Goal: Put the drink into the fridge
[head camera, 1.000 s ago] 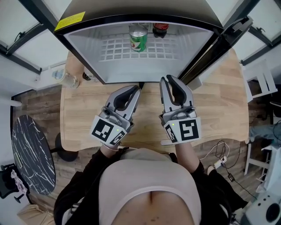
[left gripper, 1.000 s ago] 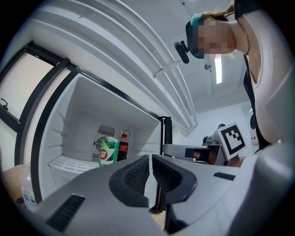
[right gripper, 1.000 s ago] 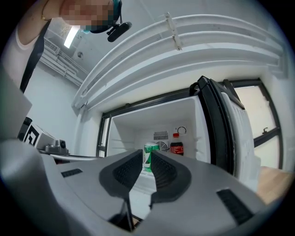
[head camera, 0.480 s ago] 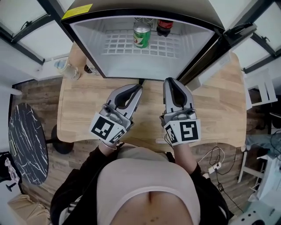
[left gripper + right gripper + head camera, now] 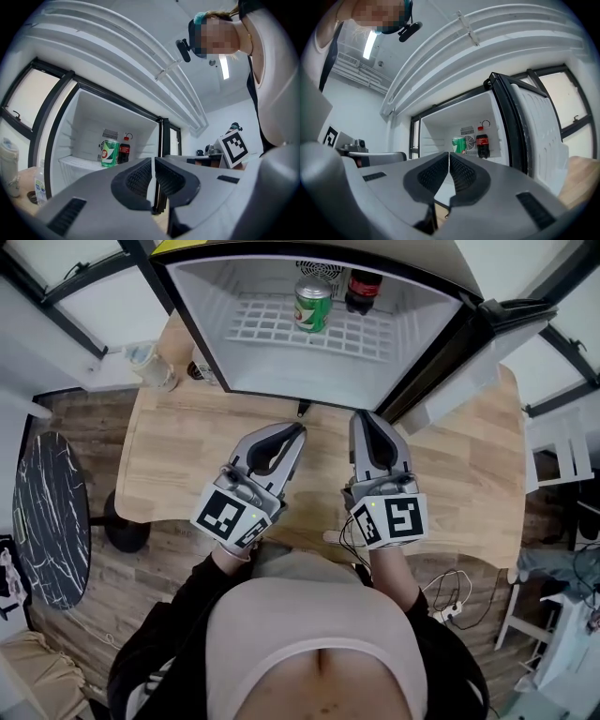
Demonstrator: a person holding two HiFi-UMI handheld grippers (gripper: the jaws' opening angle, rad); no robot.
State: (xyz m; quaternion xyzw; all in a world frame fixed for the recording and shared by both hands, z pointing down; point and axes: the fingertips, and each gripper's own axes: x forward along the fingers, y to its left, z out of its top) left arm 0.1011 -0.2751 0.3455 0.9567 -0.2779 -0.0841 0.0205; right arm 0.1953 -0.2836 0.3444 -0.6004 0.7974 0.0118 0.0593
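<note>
A green drink can (image 5: 313, 304) stands upright on the white wire shelf of the open fridge (image 5: 281, 362), with a cola bottle (image 5: 364, 289) just right of it. Both also show in the left gripper view as the can (image 5: 110, 153) and bottle (image 5: 124, 150), and in the right gripper view as the can (image 5: 461, 145) and bottle (image 5: 482, 145). My left gripper (image 5: 298, 429) and right gripper (image 5: 364, 418) hover side by side over the wooden table, short of the fridge opening. Both are shut with nothing between the jaws.
The fridge door (image 5: 469, 352) stands open to the right. The wooden table (image 5: 178, 456) carries a plastic bottle (image 5: 150, 367) at its far left, beside the fridge. A round dark marble table (image 5: 47, 521) stands on the floor to the left. Cables (image 5: 459, 601) lie at the right.
The right gripper's jaws have drawn fully together. Both grippers stay in about the same place before the fridge, while the head view has shifted so the fridge sits higher in the picture.
</note>
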